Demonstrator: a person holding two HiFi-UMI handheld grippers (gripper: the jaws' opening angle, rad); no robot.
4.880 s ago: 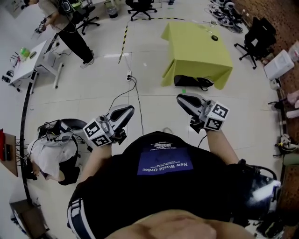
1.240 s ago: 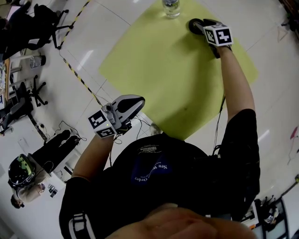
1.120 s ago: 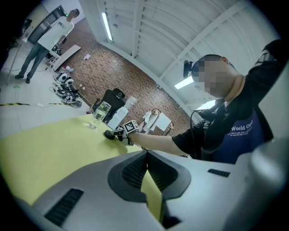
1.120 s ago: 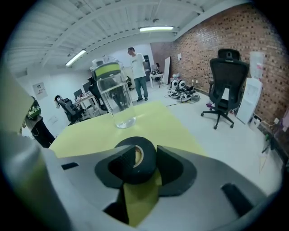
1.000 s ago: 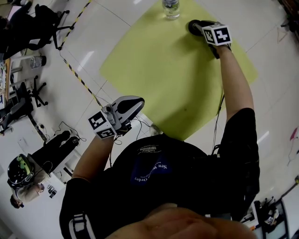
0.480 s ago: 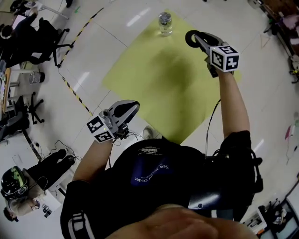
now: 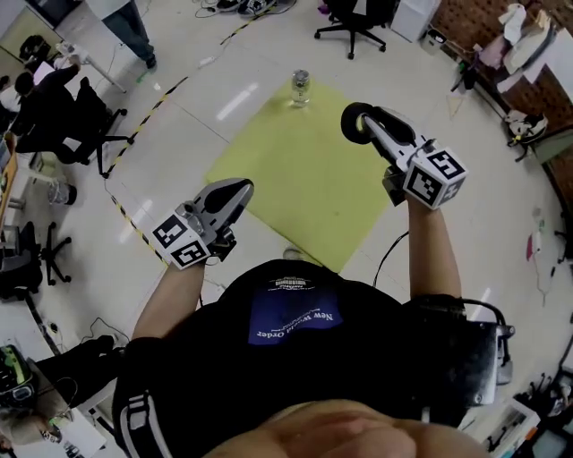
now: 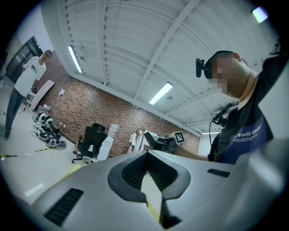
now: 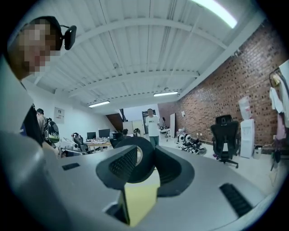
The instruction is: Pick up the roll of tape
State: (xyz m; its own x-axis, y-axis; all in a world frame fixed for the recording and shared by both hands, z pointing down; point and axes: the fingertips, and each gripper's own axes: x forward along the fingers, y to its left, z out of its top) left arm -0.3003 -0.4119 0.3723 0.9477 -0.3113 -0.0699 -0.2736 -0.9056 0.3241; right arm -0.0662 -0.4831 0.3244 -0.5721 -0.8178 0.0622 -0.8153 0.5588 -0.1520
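A black roll of tape (image 7: 355, 122) hangs well above the yellow-green table (image 7: 313, 183), with my right gripper (image 7: 365, 123) shut on it. In the right gripper view the tape roll (image 9: 141, 161) stands on edge between the two dark pads. My left gripper (image 7: 242, 189) is held near the table's left corner, jaws closed together with nothing between them; in the left gripper view the left gripper (image 8: 145, 168) points level across the room.
A clear water bottle (image 7: 300, 88) stands at the table's far corner. Office chairs (image 7: 354, 16) and desks ring the white floor. A person (image 7: 125, 25) stands at the far left, and another person (image 9: 150, 125) shows beyond the tape.
My right gripper took the tape off the far edge of the table and lifted it high. My left gripper also rose. The head view now looks from further back.
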